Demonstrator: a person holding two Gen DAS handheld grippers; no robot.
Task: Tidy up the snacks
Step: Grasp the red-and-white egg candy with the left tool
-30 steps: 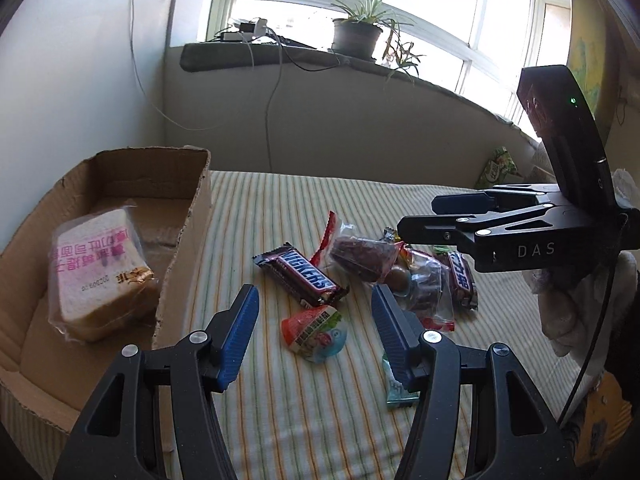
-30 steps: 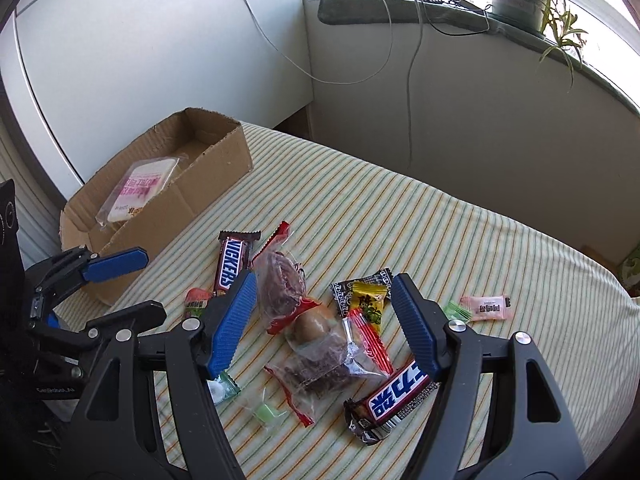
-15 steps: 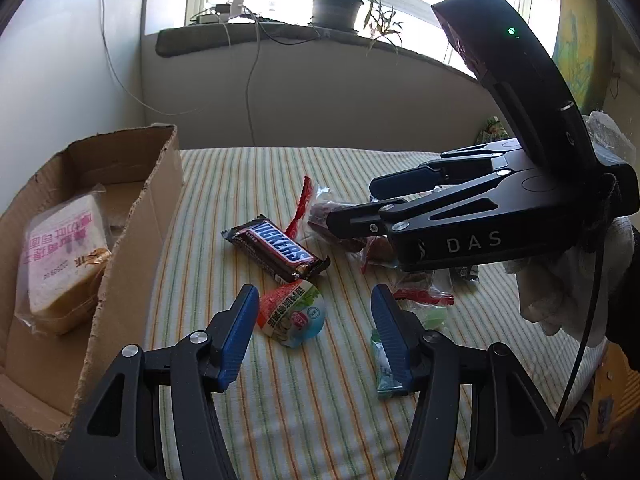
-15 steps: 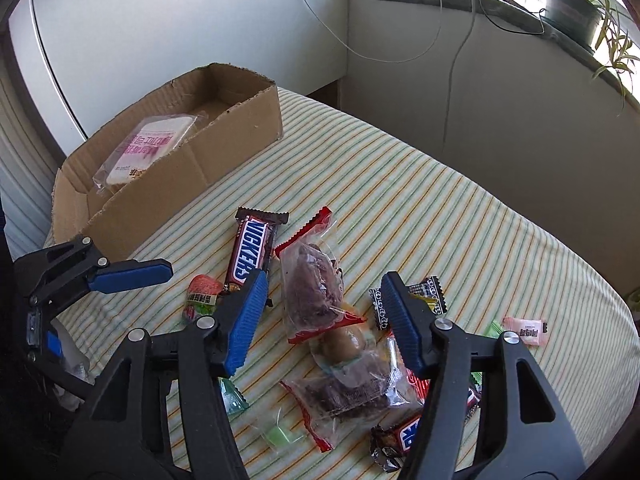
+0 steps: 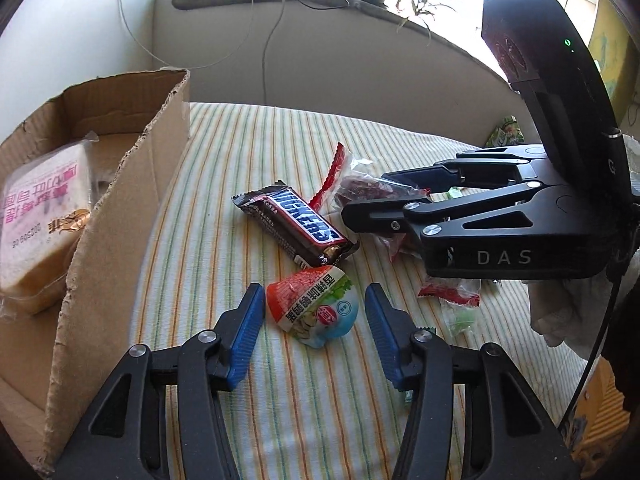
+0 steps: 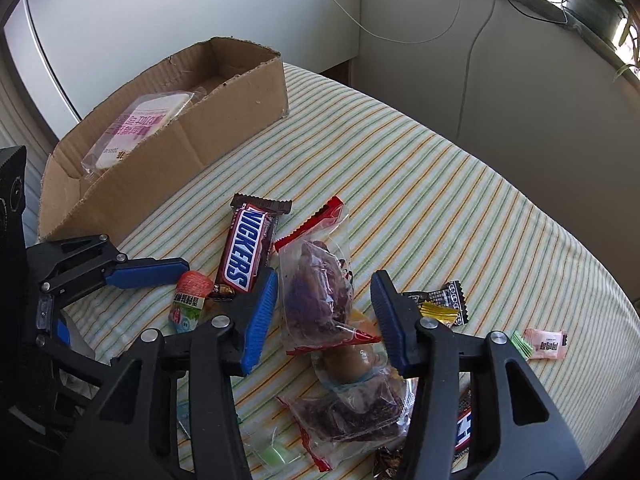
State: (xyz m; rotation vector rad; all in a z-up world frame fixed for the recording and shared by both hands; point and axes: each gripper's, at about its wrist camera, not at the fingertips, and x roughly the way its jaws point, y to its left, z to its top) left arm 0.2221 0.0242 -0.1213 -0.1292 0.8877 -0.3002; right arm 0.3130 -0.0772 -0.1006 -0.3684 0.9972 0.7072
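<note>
Fingers of left gripper point(image 5: 314, 296): stood apart on either side of the jelly cup point(image 5: 316, 312), closing, pads not yet pressing. Fingers of right gripper point(image 6: 325, 280): likewise closing, around the clear bag of dark dried fruit point(image 6: 316, 292), with no firm grip yet. Both lay on the striped cloth point(image 6: 420, 184), outside the cardboard box point(image 6: 224, 120).

Faults judged possible:
- Could have squeezed the rounded cup out forwards, or tipped it, if pinched off-centre.
- Could have nudged the Snickers bar point(image 5: 296, 226), lying just beyond the cup and seemingly touching it.
- Could have caught loose film only, letting the bag slip, or dragged up the second clear bag point(image 6: 352, 412) lying against it.
- Could have knocked one gripper against the other, working so near together.

Writing read:
- On the cup lid: Chinese characters, inverted.
- On the bar: "SNICKERS".
- On the right gripper body, in the left view: "DAS".
- On the bread packet point(image 5: 40, 216) inside the box: pink Chinese characters and a date-like line, inverted, not surely legible.
</note>
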